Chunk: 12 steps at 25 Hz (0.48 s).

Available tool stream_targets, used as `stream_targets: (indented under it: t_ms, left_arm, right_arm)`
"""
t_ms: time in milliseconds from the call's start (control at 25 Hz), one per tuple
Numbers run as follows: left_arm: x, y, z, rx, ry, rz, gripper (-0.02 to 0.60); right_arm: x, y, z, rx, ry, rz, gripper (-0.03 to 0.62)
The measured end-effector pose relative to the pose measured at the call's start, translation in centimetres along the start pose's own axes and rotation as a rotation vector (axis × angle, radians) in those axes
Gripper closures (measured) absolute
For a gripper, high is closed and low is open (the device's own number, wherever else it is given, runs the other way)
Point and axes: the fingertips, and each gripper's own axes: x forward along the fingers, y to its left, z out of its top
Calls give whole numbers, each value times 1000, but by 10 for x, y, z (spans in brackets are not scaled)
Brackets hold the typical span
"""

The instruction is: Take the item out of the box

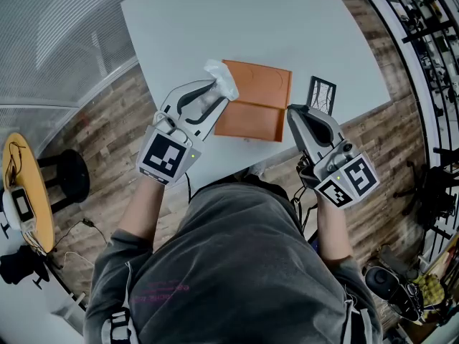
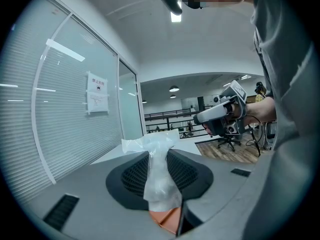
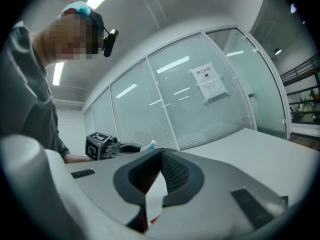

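Item [image 1: 221, 79], a crumpled clear plastic packet, is out of the orange box [image 1: 257, 92] and hangs above its upper left corner, pinched in the left gripper [image 1: 218, 96]. The right gripper [image 1: 292, 113] is clenched on the box's right edge, and the box lies open on the table [image 1: 251, 20].

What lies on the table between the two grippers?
The open orange box, shown in the head view; the left gripper holds a plastic bag over its corner, the right gripper meets its right edge.
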Motion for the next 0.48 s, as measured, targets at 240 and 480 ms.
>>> stream_targets:
  t_ms: [240,480]
  left_arm:
    - [0,-4,-3,-9,1,-8,468]
    - [0,-7,-2,-14,-2,-8,468]
  right_arm:
    - [3,4,-4,1,6,12,591]
    - [2,5,-4,1,8,18,591]
